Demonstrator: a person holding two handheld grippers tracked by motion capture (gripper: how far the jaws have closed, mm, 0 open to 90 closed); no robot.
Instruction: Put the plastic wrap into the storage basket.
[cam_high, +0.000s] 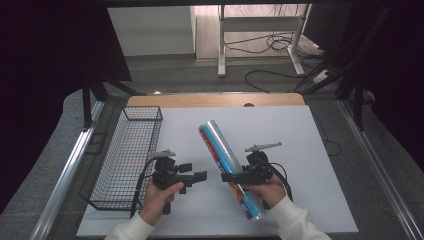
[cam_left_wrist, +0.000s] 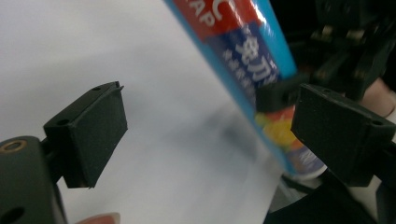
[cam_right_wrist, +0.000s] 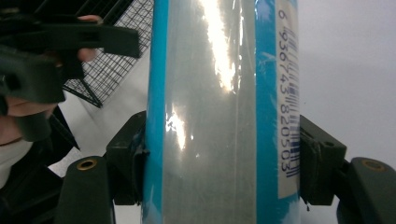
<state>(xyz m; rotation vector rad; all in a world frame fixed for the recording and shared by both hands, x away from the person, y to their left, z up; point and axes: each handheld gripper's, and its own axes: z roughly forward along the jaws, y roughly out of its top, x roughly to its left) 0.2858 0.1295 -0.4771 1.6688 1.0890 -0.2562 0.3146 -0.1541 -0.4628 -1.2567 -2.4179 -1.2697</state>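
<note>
A long roll (cam_high: 227, 159) in a shiny sleeve with blue and red print slants above the white table (cam_high: 285, 125), its far end raised. My right gripper (cam_high: 234, 176) is shut on the roll's lower half, and in the right gripper view the pads (cam_right_wrist: 317, 158) press both sides of the roll (cam_right_wrist: 210, 93) beside a barcode. My left gripper (cam_high: 194, 173) stands open just left of the roll, jaws pointing at it. In the left gripper view nothing lies between its wide-apart jaws (cam_left_wrist: 210, 133), and the roll (cam_left_wrist: 243, 51) passes beyond the right pad (cam_left_wrist: 341, 133).
A black wire basket (cam_high: 127, 152) stands along the table's left side, close to my left hand. In the right gripper view the basket (cam_right_wrist: 112, 60) shows behind the left gripper. Desk legs and cables lie on the floor beyond the table.
</note>
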